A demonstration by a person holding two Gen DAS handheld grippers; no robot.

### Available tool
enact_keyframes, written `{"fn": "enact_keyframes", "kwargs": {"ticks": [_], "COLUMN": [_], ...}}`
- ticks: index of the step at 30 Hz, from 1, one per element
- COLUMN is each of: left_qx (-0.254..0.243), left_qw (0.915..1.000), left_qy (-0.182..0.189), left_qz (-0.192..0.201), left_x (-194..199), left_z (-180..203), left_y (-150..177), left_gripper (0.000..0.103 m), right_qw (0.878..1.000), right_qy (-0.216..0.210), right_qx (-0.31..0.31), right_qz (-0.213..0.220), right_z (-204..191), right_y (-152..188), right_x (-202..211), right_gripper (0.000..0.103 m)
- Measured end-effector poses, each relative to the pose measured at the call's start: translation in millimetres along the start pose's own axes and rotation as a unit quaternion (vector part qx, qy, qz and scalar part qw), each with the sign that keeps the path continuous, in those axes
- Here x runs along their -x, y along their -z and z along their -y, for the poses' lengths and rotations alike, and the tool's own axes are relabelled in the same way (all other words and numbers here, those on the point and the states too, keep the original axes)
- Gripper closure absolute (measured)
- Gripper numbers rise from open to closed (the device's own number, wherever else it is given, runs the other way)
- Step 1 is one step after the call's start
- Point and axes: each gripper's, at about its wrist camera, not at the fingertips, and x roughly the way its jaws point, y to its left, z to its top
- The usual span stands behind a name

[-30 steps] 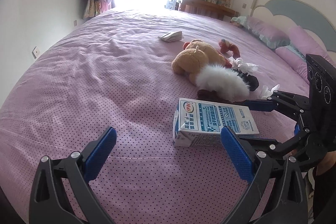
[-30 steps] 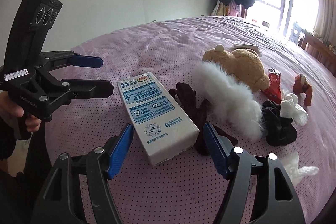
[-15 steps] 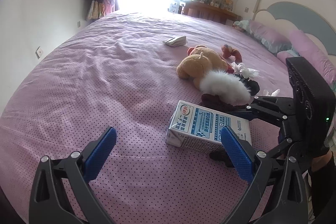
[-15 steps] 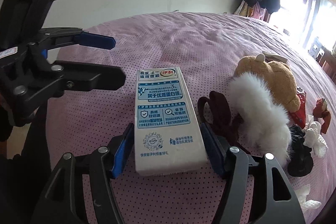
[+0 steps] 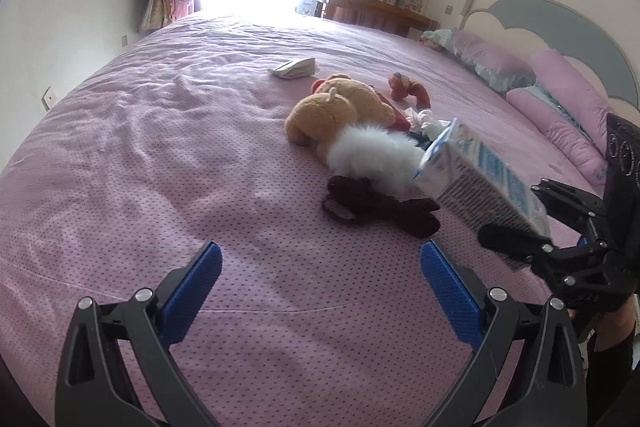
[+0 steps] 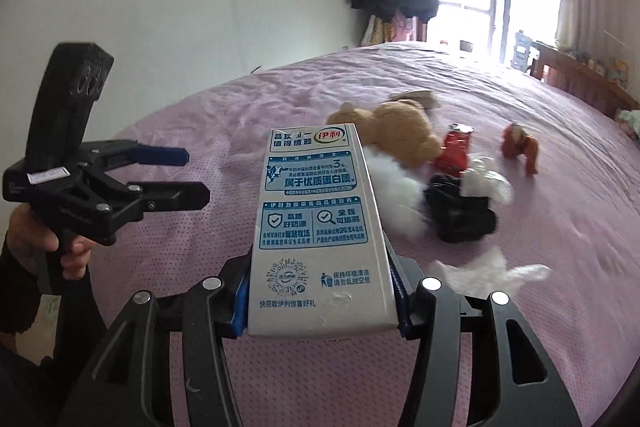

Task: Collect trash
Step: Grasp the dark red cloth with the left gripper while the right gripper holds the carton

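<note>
Home bedroom: purple-sheeted bed [image 5: 160,155], pillows [image 5: 568,107] (headboard [image 5: 560,23] behind).

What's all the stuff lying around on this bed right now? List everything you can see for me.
milk carton: one, white and blue, clamped in the right gripper, lifted off the bed
teddy bear: one, tan, mid-bed
fluffy item: one, white, against the bear
dark red cloth: one, in front of the fluff
black cloth: one, right of the fluff
red packet: one, beside the bear
small toy: one, reddish brown, further right
tissues: crumpled, white, near edge
flat pale item: one, beyond the bear
bed: purple dotted cover
pillows: purple, by headboard
left gripper: open, empty
right gripper: closing on the carton
</note>
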Motion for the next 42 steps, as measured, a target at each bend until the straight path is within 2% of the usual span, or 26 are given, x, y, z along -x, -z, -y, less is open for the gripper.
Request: {"fn": "enact_keyframes", "kwargs": {"ticks": [6, 9, 16, 19, 21, 23, 25, 26, 27, 29, 35, 42], "left_qx": [-0.013, -0.032, -0.031, -0.012, -0.007, -0.006, 0.003, 0.007, 0.012, 0.026, 0.040, 0.044], "left_qw": [0.9998, 0.9995, 0.9980, 0.9986, 0.9987, 0.9987, 0.9989, 0.9987, 0.9987, 0.9986, 0.9991, 0.9987], "left_qy": [0.010, -0.005, -0.028, -0.016, -0.019, -0.019, -0.010, -0.005, 0.000, 0.009, 0.007, 0.025], "left_qz": [0.011, -0.008, -0.047, -0.048, -0.047, -0.047, -0.046, -0.049, -0.049, -0.044, -0.009, 0.008], "left_x": [-28, -52, -89, -90, -87, -83, -80, -78, -75, -67, -36, -5], "left_z": [33, 46, 53, 47, 43, 41, 37, 35, 33, 28, 21, 21], "left_y": [-12, -16, -21, -19, -17, -15, -14, -13, -12, -10, -2, 7], "left_gripper": [0.004, 0.004, 0.004, 0.017, 0.037, 0.049, 0.056, 0.063, 0.074, 0.082, 0.091, 0.091], "right_qw": [0.998, 0.997, 0.997, 0.997, 0.997, 0.996, 0.996, 0.997, 0.997, 0.997, 0.997, 0.996], "right_qy": [0.022, 0.020, 0.017, 0.015, 0.014, 0.013, 0.009, 0.008, 0.009, 0.007, 0.009, 0.006], "right_qx": [-0.039, -0.053, -0.059, -0.060, -0.063, -0.068, -0.067, -0.066, -0.065, -0.064, -0.063, -0.067], "right_qz": [0.035, 0.045, 0.047, 0.050, 0.051, 0.050, 0.051, 0.051, 0.050, 0.051, 0.050, 0.057], "right_z": [30, 41, 50, 49, 50, 51, 49, 48, 47, 46, 39, 30], "right_y": [12, 17, 25, 28, 28, 29, 29, 29, 29, 28, 31, 37], "right_x": [40, 49, 55, 58, 57, 56, 57, 56, 56, 57, 61, 72], "right_gripper": [0.051, 0.051, 0.051, 0.051, 0.051, 0.051, 0.051, 0.051, 0.051, 0.051, 0.051, 0.051]}}
